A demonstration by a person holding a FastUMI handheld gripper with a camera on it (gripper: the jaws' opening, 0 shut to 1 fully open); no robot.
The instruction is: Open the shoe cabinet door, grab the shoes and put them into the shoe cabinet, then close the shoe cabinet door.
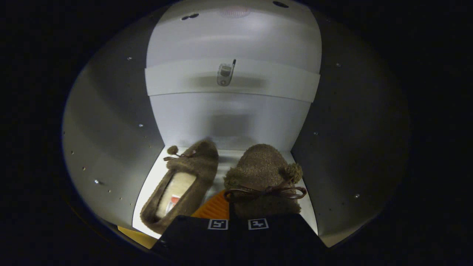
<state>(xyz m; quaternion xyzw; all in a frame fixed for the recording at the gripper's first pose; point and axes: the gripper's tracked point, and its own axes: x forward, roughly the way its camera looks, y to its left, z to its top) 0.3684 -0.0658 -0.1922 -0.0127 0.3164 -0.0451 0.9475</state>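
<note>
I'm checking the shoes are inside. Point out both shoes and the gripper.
left shoe (184,184): gripper view, its pale insole.
right shoe (262,166): gripper view, its fuzzy toe, bow facing the fingers.
gripper (236,224): gripper view, between its fingertips.

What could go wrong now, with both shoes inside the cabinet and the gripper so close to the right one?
1. The gripper appears shut on the right shoe, its orange finger just beside it. Pulling back before opening could drag that shoe out.
2. The bow lies just ahead of the fingers and might snag on them.
3. The left shoe lies slanted near the shelf floor's front edge, so its heel could block the door from closing.
</note>
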